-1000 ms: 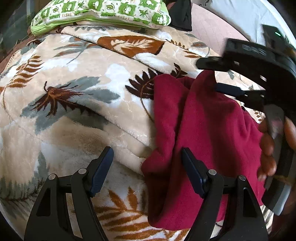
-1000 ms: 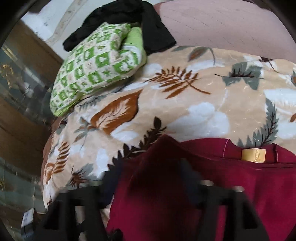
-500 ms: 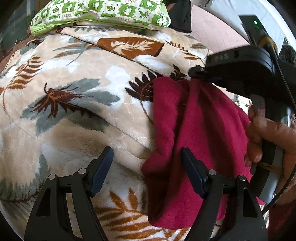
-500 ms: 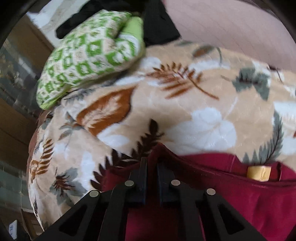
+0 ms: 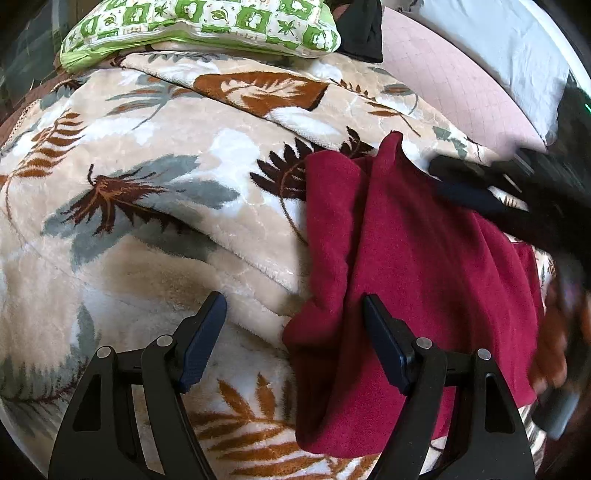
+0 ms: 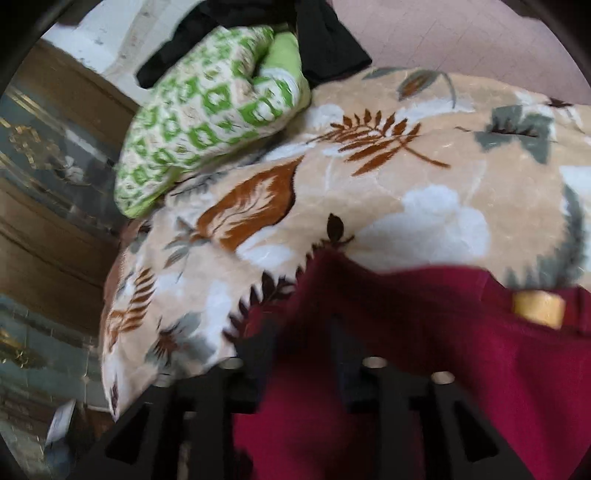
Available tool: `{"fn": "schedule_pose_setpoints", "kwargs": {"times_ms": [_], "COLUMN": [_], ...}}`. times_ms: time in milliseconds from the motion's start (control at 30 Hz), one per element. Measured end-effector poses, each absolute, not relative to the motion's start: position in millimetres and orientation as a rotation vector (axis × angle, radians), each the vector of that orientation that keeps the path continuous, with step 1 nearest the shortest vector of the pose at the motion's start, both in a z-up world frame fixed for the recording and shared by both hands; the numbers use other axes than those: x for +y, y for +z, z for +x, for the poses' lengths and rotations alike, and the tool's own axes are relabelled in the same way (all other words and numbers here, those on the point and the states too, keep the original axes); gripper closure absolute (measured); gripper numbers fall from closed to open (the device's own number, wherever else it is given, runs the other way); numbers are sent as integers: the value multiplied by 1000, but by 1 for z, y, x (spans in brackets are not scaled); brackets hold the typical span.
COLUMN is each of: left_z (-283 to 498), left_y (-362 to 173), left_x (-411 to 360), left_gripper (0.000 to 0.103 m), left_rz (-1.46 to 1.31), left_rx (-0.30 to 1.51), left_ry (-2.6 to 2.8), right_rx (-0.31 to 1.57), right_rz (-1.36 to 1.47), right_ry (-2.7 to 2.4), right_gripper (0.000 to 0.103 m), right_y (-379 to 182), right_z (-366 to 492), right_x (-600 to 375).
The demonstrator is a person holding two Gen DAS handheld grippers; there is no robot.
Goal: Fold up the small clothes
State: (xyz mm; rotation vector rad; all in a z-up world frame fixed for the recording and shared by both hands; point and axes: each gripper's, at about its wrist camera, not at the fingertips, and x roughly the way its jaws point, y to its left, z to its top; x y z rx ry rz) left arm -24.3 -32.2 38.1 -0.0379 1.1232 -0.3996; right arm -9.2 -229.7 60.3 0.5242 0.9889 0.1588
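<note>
Maroon garment (image 5: 424, 258) lies bunched on leaf-patterned blanket (image 5: 147, 184), no container.

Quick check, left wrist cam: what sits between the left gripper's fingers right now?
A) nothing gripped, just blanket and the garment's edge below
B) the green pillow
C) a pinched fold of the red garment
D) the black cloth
A: the left gripper stands wide open above the leaf-print blanket, with the red garment lying unpinched beside its right finger.

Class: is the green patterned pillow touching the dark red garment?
Apart. In the left wrist view, leaf-print blanket lies between the pillow and the garment.
</note>
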Motion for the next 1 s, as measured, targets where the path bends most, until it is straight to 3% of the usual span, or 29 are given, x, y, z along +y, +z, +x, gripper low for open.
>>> {"fn": "schedule_pose_setpoints", "kwargs": {"times_ms": [400, 567, 633, 1000], "left_z": [-39, -39, -40, -38], "left_y": [62, 39, 32, 31], "left_x": [-39, -58, -60, -55], "left_gripper": [26, 26, 26, 26], "left_rz": [-62, 22, 42, 22], "left_rx": [1039, 1106, 1112, 1113], "left_ry": [-501, -481, -466, -472], "right_rx": [869, 889, 917, 864], "right_rz": [420, 482, 473, 415], "right_ry": [-297, -360, -381, -313], "right_gripper": [64, 65, 69, 68], "right_y": [61, 32, 28, 65], "right_z": [-173, -175, -173, -151], "right_x": [-379, -430, -436, -403]}}
